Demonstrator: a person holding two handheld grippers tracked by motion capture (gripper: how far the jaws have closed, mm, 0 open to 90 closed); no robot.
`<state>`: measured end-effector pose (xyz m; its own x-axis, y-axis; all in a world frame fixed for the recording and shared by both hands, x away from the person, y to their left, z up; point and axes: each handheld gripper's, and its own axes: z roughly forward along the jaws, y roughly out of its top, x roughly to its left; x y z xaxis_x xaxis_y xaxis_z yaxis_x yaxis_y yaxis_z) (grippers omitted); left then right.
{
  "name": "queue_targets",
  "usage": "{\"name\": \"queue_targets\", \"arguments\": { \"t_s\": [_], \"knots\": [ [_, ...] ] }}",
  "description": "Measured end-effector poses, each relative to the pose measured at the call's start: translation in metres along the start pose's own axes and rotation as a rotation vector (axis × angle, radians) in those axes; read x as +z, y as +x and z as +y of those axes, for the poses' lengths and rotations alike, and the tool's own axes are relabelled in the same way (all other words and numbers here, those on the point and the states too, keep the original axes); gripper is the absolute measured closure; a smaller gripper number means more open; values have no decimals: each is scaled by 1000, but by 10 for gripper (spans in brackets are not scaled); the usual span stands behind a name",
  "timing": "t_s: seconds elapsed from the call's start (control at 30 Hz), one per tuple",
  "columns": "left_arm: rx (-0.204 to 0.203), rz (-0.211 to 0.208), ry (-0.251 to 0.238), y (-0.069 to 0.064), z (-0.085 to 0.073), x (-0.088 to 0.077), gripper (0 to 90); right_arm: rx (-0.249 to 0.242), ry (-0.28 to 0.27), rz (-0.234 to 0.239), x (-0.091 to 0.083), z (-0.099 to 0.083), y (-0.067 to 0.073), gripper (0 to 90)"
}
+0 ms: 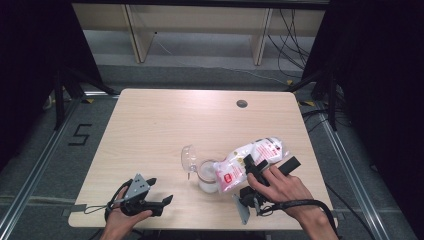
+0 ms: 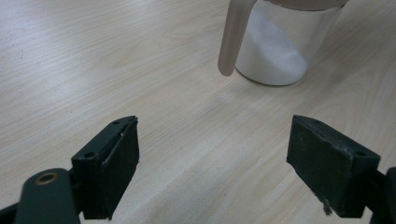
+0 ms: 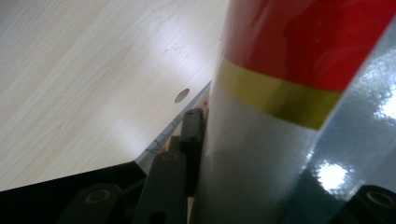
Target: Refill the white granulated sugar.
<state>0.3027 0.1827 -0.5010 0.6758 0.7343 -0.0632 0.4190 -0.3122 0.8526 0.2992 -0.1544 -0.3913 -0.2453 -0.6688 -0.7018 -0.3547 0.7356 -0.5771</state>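
My right gripper [image 1: 260,172] has its jaws clenched on the white plastic bag with red print [image 1: 252,159], tilted over the clear glass jar of white powder [image 1: 207,176] at bench centre. The powder may spill — the bag's mouth is soft. My left gripper [image 1: 159,196], jaws released, waits at seven o'clock; the jar's flipped clear lid [image 1: 188,157] stands at its nine o'clock.

On the tabletop [image 1: 150,130], a jar [image 1: 206,176] stands near the front middle, with its hinged lid [image 1: 188,158] open to its left. A plastic bag [image 1: 250,161] is tilted over the jar from the right, its lower end at the jar's mouth, clamped in the right tool [image 1: 257,172]. The left tool [image 1: 159,192] rests at the front left corner, well apart from the jar and pointing toward it. A round hole [image 1: 242,103] lies near the far edge.
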Motion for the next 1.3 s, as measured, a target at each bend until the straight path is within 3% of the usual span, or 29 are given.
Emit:
{"name": "queue_targets", "arguments": {
  "t_s": [0.03,0.07,0.1,0.5,0.53,0.83,1.07,1.1,1.13,1.3],
  "knots": [
    [-11,-1,-2,-1,0,0,166,0,3,-10,0,0,1,757],
    [3,-2,-1,0,0,0,167,-49,-7,-2,1,0,-3,757],
    [15,-2,0,1,0,0,166,-69,-1,1,1,-1,-4,757],
    [0,-5,-10,0,0,0,166,-147,2,10,2,3,-10,759],
    [-20,-2,-11,-1,0,1,166,-149,4,10,2,3,-10,759],
    [0,-4,-7,0,0,0,166,-138,6,15,1,3,-11,761],
    [-10,-2,-4,-1,0,0,167,-129,1,17,2,1,-10,763],
    [-8,-2,-3,-1,0,0,166,-96,11,24,2,1,-7,763],
    [-9,-2,-3,-1,0,0,166,-125,2,19,3,0,-9,763],
    [-18,-3,-11,-1,0,1,166,-116,-2,13,4,0,-8,764]
  ]
}}
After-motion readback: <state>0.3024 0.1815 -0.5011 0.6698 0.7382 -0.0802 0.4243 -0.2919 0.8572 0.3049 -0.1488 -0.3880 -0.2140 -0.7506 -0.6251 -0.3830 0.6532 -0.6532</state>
